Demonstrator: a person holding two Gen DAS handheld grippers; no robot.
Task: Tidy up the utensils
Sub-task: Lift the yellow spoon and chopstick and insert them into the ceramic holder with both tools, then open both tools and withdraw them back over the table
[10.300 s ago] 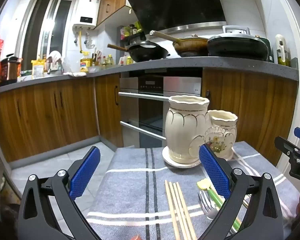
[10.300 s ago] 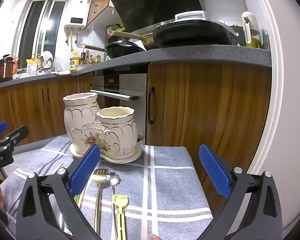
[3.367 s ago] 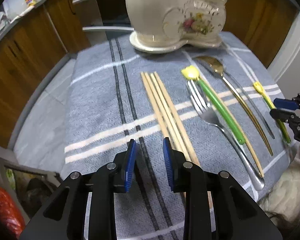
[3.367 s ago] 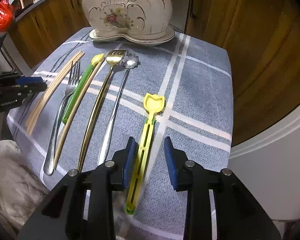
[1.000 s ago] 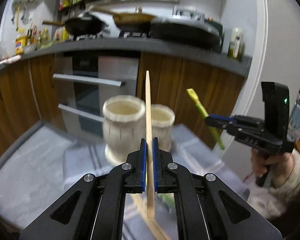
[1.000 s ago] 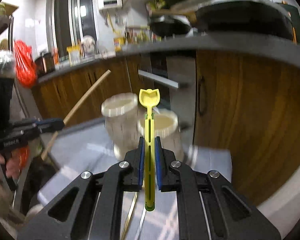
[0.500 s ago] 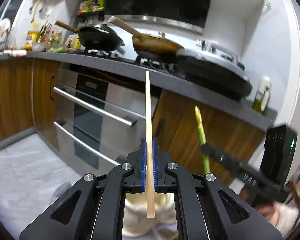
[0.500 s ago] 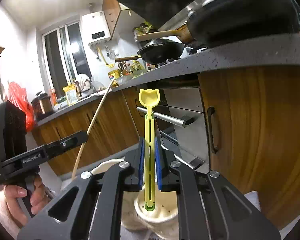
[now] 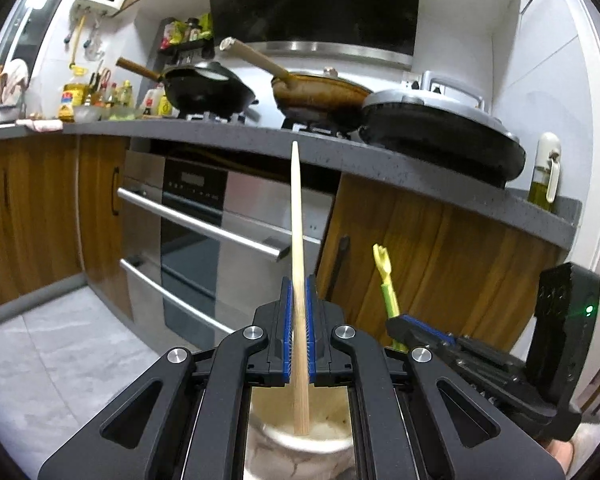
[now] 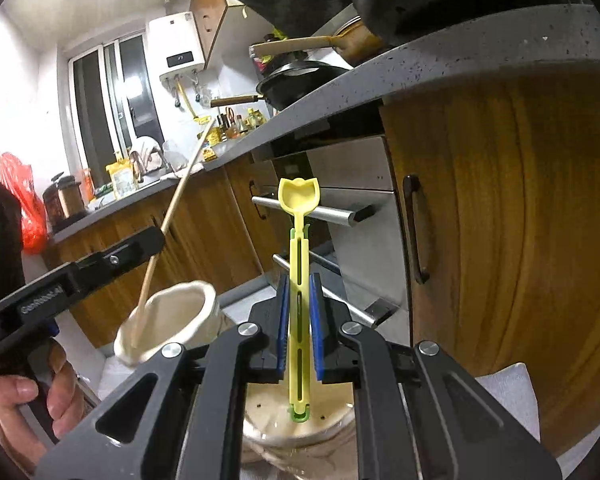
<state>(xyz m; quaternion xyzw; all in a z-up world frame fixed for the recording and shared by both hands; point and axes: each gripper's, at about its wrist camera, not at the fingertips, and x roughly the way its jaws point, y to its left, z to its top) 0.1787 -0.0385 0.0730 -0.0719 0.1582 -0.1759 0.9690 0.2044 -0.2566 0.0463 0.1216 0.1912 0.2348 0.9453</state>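
Upright, a pale wooden chopstick [image 9: 298, 280] is clamped between the blue pads of the left gripper [image 9: 298, 328], its lower end inside the rim of the taller cream ceramic jar [image 10: 168, 320]. At the jar's 3 o'clock, the right gripper [image 10: 299, 320] is closed on a yellow plastic scoop [image 10: 299, 280], whose foot is just within the shorter cream ceramic jar [image 10: 328, 428].

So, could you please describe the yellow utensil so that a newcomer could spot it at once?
Below the grey counter, the right gripper hangs over a cream pot. The yellow utensil stands upright between its blue pads, with a tulip-shaped scoop, a slotted handle and a green tip; the neighbouring wooden chopstick is plain.
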